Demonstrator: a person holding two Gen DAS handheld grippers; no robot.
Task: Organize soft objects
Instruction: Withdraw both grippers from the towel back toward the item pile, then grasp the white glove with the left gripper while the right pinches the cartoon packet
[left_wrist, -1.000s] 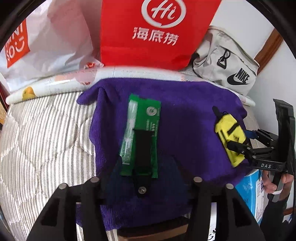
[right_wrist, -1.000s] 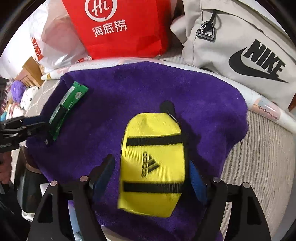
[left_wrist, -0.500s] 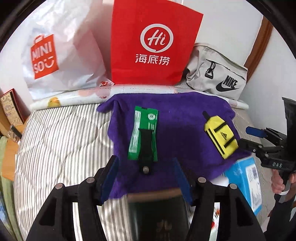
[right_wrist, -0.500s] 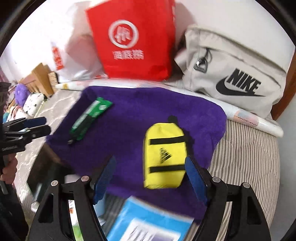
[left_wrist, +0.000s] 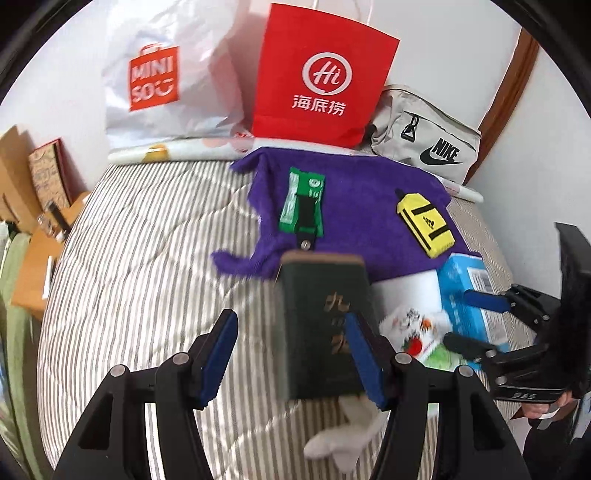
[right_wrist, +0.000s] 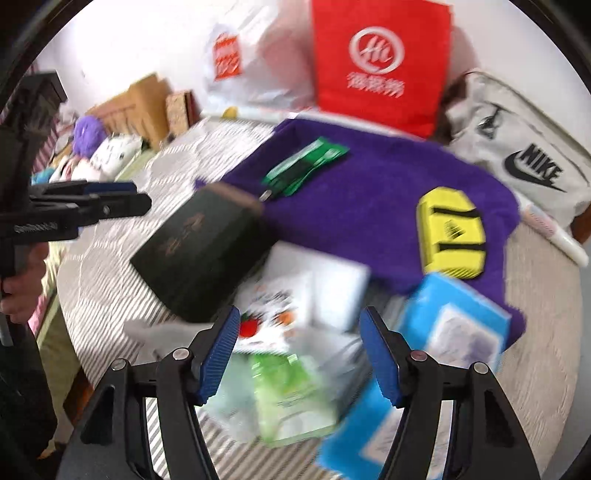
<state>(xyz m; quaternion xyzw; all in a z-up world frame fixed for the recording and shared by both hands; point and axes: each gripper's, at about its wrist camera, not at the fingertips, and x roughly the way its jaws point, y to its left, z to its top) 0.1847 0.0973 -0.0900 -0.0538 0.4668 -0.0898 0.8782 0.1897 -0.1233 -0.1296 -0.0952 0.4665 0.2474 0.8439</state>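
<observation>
The striped bed carries everything here, and at its far side a purple towel lies spread flat with two small soft things on it: a green packet with a black strap toward its left part and a yellow Adidas pouch toward its right edge, well apart from each other. Nearer the cameras sits a clutter of harder goods: a dark green box, a blue box overlapping the towel's near edge, a white printed packet and a clear green-tinted wrapper. A pale sock-like cloth pokes out under the dark box. The left claw stands wide open and empty, the dark box lying between and just beyond its blue pads; the right claw is likewise spread wide with nothing held, hovering over the printed packet and wrapper. The risk, as I judge it, is picking wrongly: the rigid boxes lie closest, so either claw could close on one instead of a soft piece, or drag the blue box and rumple the towel, sliding the pouch off.
</observation>
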